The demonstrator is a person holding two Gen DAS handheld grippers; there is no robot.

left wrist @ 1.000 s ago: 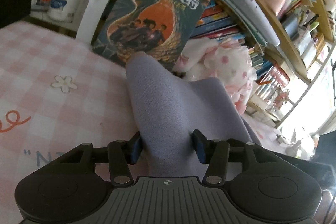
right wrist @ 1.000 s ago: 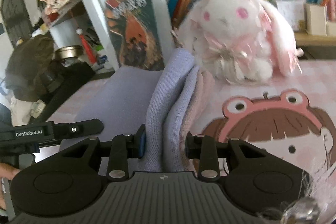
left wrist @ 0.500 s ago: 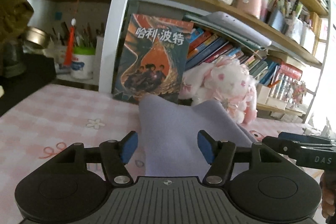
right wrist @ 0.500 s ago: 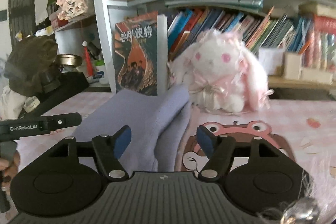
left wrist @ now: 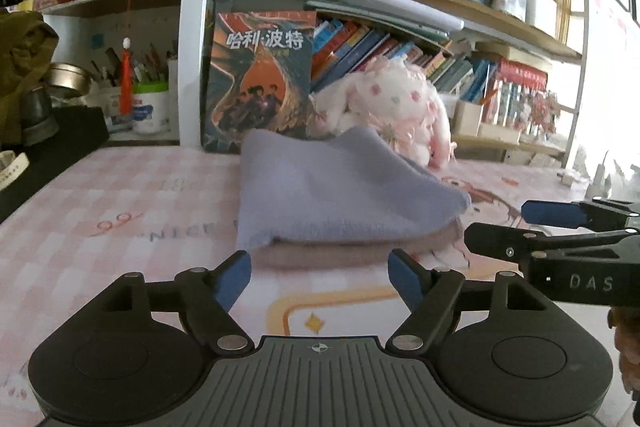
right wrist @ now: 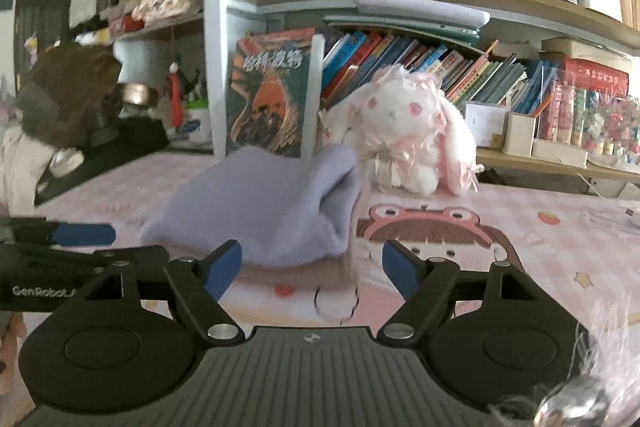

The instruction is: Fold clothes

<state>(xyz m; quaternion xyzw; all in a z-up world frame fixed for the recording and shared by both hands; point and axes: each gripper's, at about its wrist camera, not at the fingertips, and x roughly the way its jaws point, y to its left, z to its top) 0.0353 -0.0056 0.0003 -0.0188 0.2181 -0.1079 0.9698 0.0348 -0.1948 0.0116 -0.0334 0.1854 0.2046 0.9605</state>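
Your left tool [left wrist: 319, 277] and right tool [right wrist: 311, 265] are both gaping wide, gripping nothing; the folded lilac garment [left wrist: 332, 203] is lying on the pink desk [left wrist: 100, 211]. It is sitting just ahead of both tools, before the plush rabbit [right wrist: 408, 135].

A soft lavender knit garment [left wrist: 344, 195] lies on a dusty-pink layer [left wrist: 340, 255]. The worktop's pink-and-white checked cartoon-print cover [left wrist: 120, 211] lies beneath. Both black tools have blue fingertips [right wrist: 218, 267].
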